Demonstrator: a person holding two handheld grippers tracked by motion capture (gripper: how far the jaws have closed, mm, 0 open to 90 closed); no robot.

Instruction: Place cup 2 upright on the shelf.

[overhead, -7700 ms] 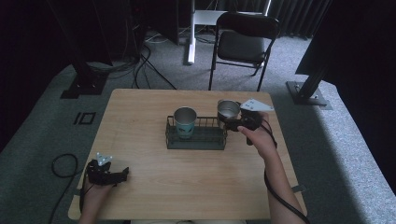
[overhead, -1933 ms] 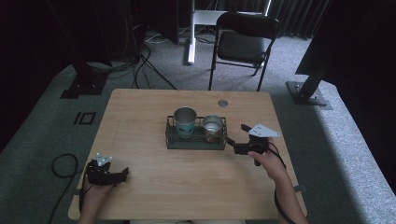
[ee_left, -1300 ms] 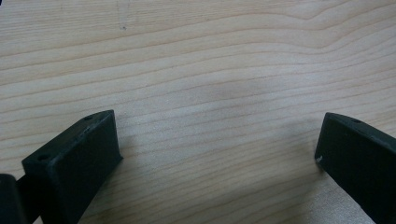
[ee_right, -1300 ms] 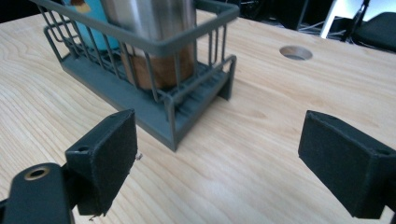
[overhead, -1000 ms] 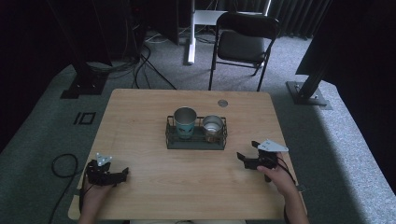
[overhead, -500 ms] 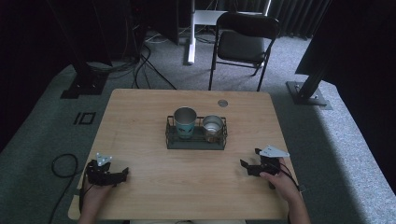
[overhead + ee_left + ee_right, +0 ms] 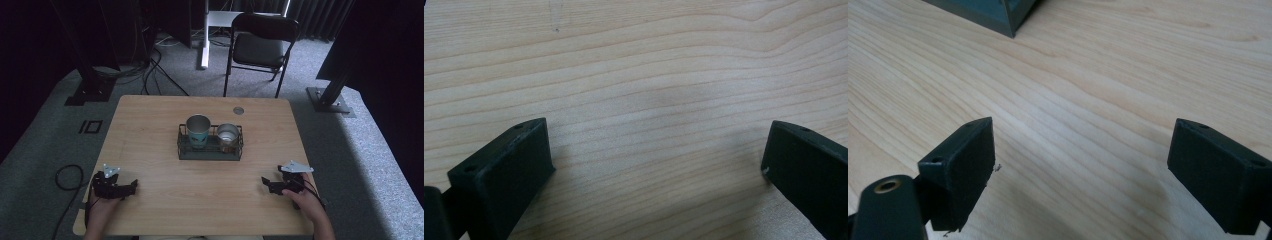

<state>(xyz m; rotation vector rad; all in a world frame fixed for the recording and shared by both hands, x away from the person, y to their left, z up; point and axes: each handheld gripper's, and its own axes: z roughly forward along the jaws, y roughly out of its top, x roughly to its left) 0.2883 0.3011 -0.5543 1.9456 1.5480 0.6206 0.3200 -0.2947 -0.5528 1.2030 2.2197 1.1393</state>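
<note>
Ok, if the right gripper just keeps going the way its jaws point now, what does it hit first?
Probably the corner of the wire basket; the right gripper, jaws open, has bare table before it until then. Depth is uncertain.

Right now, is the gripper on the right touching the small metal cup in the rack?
Apart. The high view shows the right gripper near the table edge, bare wood between it and the small cup.

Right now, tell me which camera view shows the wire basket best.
The high view: the whole wire basket shows mid-table, with the tall cup and the small metal cup standing inside it. The right gripper view catches just one dark corner of its base at the top edge. The left gripper view shows bare table between its jaws.
</note>
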